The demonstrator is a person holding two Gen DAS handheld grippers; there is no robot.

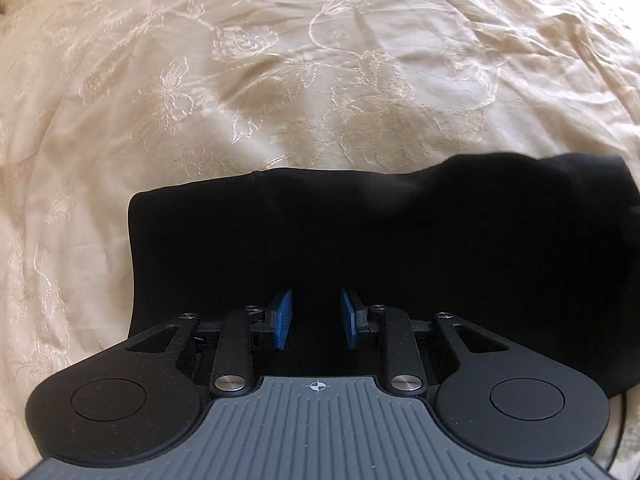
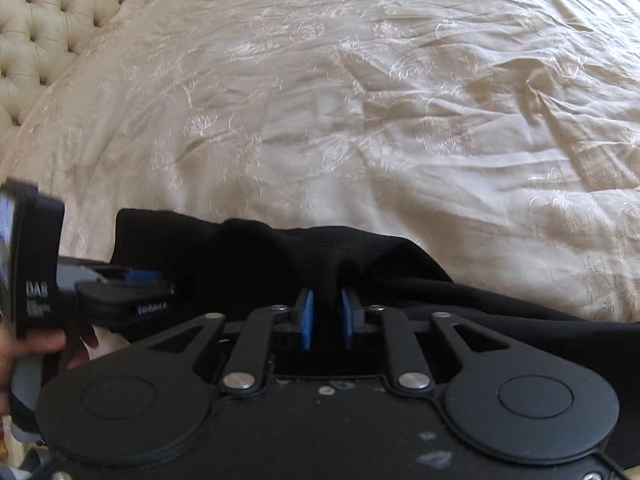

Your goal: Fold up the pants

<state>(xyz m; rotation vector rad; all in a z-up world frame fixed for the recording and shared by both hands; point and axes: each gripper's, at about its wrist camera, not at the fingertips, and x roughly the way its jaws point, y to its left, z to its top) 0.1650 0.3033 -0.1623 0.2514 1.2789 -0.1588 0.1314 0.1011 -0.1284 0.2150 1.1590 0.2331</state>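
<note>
On the cream bedspread (image 1: pixel 320 60) lie the black pants (image 1: pixel 400 240), the right gripper (image 2: pixel 328 312) pinching a raised fold to carry it, while the left gripper (image 1: pixel 316 316) hovers above them, jaws parted and empty.

A cream bedspread (image 2: pixel 400 100) with stitched flower patterns covers the bed in wrinkles, and a buttoned, padded headboard (image 2: pixel 52 28) stands along its far left edge.
</note>
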